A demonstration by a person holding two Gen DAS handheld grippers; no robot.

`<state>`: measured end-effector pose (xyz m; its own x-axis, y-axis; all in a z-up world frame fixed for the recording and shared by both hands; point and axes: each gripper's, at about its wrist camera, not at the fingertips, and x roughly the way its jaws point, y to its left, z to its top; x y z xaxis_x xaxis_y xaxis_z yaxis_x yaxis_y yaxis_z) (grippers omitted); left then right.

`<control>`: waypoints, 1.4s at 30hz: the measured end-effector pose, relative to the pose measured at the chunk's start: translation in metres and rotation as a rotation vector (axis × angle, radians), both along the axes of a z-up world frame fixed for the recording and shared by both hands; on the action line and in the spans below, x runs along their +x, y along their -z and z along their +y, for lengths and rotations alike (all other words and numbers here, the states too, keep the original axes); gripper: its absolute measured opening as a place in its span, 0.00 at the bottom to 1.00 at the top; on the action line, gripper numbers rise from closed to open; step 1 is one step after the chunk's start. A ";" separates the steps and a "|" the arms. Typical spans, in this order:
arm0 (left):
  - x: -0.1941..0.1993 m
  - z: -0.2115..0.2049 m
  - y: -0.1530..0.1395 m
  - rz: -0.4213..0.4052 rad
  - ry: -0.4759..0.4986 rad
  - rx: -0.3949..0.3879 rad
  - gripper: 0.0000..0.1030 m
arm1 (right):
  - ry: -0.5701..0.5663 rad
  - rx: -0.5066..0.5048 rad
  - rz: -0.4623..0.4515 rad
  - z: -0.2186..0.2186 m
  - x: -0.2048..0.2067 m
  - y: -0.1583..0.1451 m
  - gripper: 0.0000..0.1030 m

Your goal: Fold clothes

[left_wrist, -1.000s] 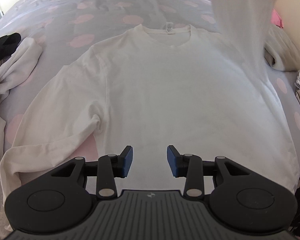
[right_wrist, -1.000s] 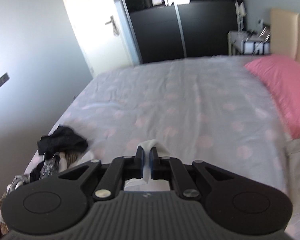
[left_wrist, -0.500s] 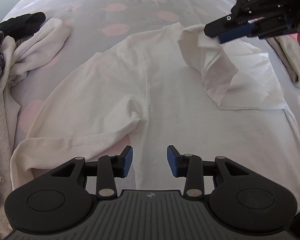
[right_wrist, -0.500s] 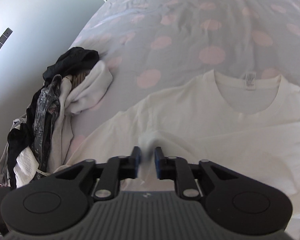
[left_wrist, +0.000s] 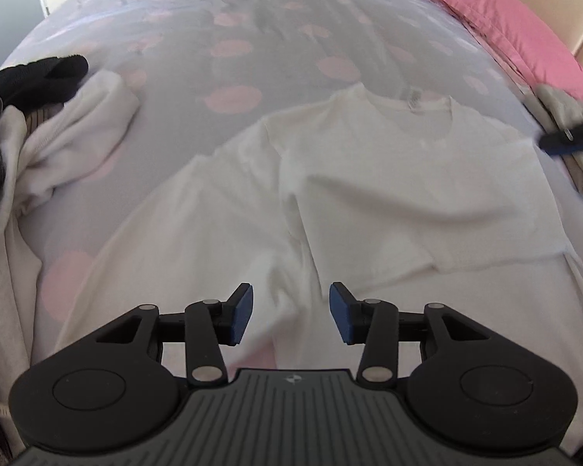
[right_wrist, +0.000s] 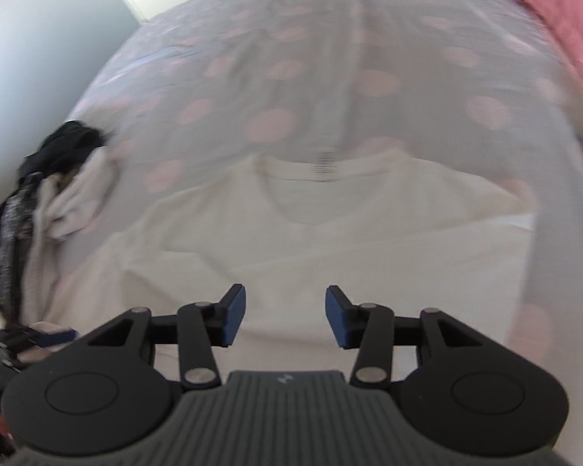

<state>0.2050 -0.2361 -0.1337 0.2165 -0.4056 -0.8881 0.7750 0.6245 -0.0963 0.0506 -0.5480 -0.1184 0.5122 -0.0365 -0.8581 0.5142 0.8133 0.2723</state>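
Best now to take the unfolded sleeve [left_wrist: 144,233], lying on the bed [left_wrist: 252,7] left of the white shirt [left_wrist: 388,178] collar, near its cuff. Left gripper [left_wrist: 290,313] low before the armpit, wide open, empty. Right gripper [right_wrist: 285,316] also spread, empty, above the shirt.

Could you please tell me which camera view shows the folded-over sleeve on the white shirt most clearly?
The left wrist view: the folded sleeve lies sharp across the white shirt, its cuff edge visible. The right wrist view is motion-blurred and shows the sleeve only as a faint band.
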 end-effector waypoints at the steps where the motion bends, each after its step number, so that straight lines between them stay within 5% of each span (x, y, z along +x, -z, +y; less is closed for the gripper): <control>1: 0.006 -0.005 0.000 -0.003 -0.008 -0.007 0.40 | 0.029 -0.010 0.010 -0.012 -0.008 0.003 0.47; 7: 0.035 -0.040 0.009 -0.012 -0.050 -0.022 0.40 | 0.204 -0.072 0.051 -0.088 -0.043 0.014 0.46; 14: 0.055 -0.050 0.024 -0.004 -0.075 -0.022 0.40 | 0.319 -0.142 0.127 -0.161 -0.038 0.039 0.44; 22: 0.065 -0.052 0.034 0.002 -0.076 -0.028 0.40 | 0.407 -0.069 0.132 -0.201 -0.017 0.082 0.33; 25: 0.066 -0.055 0.033 -0.008 -0.076 -0.036 0.40 | 0.399 -0.096 0.201 -0.201 -0.009 0.092 0.02; 30: 0.069 -0.057 0.031 -0.016 -0.084 -0.050 0.40 | 0.446 -0.259 0.175 -0.209 -0.010 0.075 0.01; 36: 0.067 -0.052 0.035 -0.013 -0.088 -0.022 0.40 | 0.441 -0.237 0.189 -0.219 -0.008 0.088 0.02; 40: 0.061 -0.043 0.034 0.010 -0.070 -0.040 0.40 | 0.435 -0.291 0.154 -0.209 -0.022 0.080 0.23; 42: 0.056 -0.040 0.034 0.016 -0.060 -0.048 0.40 | 0.419 -0.294 0.131 -0.198 -0.033 0.073 0.25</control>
<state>0.2608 -0.2757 -0.1680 0.2275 -0.4348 -0.8713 0.7342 0.6644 -0.1398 0.0178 -0.7463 -0.1912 0.2914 -0.4636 -0.8368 0.8259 0.5633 -0.0244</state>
